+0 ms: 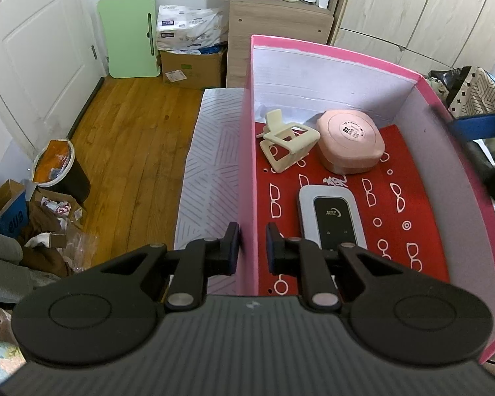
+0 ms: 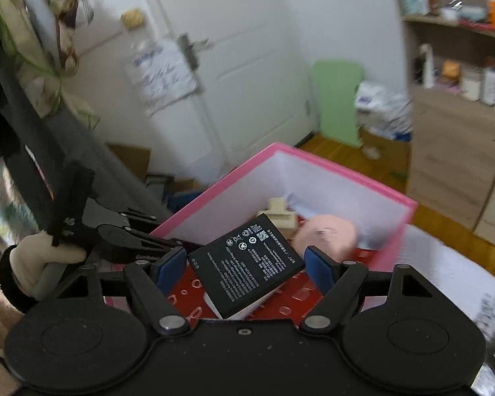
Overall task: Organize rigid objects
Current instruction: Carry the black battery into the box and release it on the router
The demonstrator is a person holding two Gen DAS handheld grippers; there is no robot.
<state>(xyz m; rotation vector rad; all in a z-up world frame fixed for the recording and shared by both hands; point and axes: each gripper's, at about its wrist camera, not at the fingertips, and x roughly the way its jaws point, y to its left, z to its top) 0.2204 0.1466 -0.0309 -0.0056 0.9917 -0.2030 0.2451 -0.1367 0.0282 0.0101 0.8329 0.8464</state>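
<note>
While the right gripper is clamping a flat black rectangular battery printed with white text and symbols, that battery is tilting between the blue pads, above the near end of the open pink cardboard box. The box is showing white inner walls and a red floor patterned with white glasses. Inside it, a cream plastic folding stand is lying at the far left, a round-cornered pink case is sitting just to its right, and a grey-and-black pocket router is resting nearer. The left gripper is pinching the box's left wall, one pad outside and one inside. A gloved hand is gripping that left tool.
</note>
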